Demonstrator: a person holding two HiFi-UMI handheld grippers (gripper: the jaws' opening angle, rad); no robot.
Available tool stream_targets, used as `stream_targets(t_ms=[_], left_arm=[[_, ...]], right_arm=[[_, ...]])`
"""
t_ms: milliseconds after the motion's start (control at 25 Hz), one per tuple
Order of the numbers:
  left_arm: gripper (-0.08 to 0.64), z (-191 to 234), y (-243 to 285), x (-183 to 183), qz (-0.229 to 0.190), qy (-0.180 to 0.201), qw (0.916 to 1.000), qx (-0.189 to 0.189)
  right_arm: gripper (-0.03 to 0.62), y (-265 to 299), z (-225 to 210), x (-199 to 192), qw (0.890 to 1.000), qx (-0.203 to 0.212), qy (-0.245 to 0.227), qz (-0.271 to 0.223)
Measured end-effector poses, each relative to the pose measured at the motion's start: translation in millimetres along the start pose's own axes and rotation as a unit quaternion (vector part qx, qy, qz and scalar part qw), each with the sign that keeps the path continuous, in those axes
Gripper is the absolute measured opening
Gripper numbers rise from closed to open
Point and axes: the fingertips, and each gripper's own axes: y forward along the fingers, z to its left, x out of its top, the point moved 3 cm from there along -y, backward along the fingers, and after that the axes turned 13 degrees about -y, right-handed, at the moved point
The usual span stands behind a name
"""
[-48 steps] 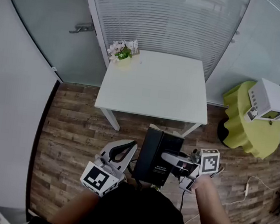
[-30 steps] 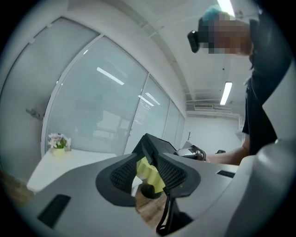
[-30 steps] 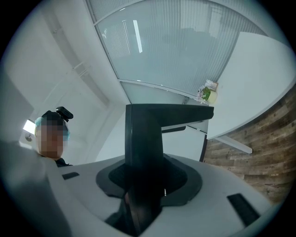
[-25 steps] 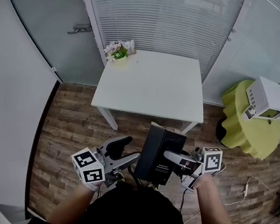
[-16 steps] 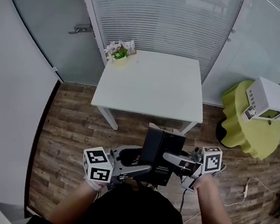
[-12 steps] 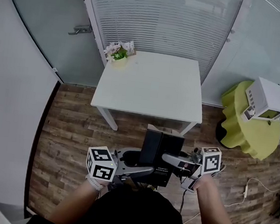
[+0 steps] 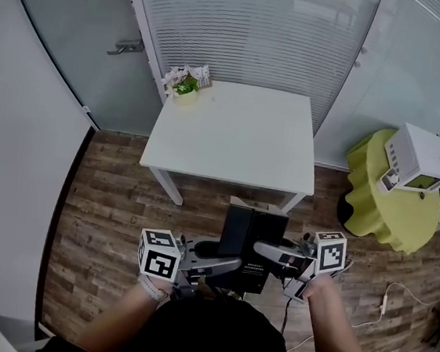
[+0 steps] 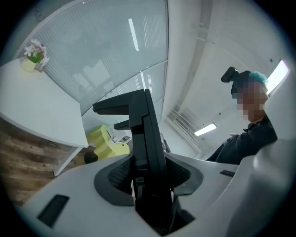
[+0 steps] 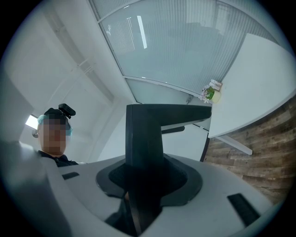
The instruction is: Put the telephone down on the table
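Now let the left hand-held gripper [image 7: 227,262] settle before you move: its jaws are closing on the telephone [image 7: 249,234], and the pads seem to touch the black body between them. The right hand-held gripper [image 7: 268,253] is clamped on the opposite side, so the telephone hangs upright between the 2, close in front of you and short of the white surface [image 7: 233,133]. Carry it forward with both grips even, then lower its base flat.
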Motion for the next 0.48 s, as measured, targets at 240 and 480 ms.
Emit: stream_targets(t_ms=[240,480], left_arm=[[0.176,4,12,6,-0.030,-0.034,0.9989,-0.010],[0.173,18,19,16,-0.061,-0.064,0.9960,-0.005]], right_arm=[[0.173,-8,-6,10,1.000,-0.007,0.001,-0.008],[0.173,-8,-20,24,0.999,-0.036,0.002,-0.027]])
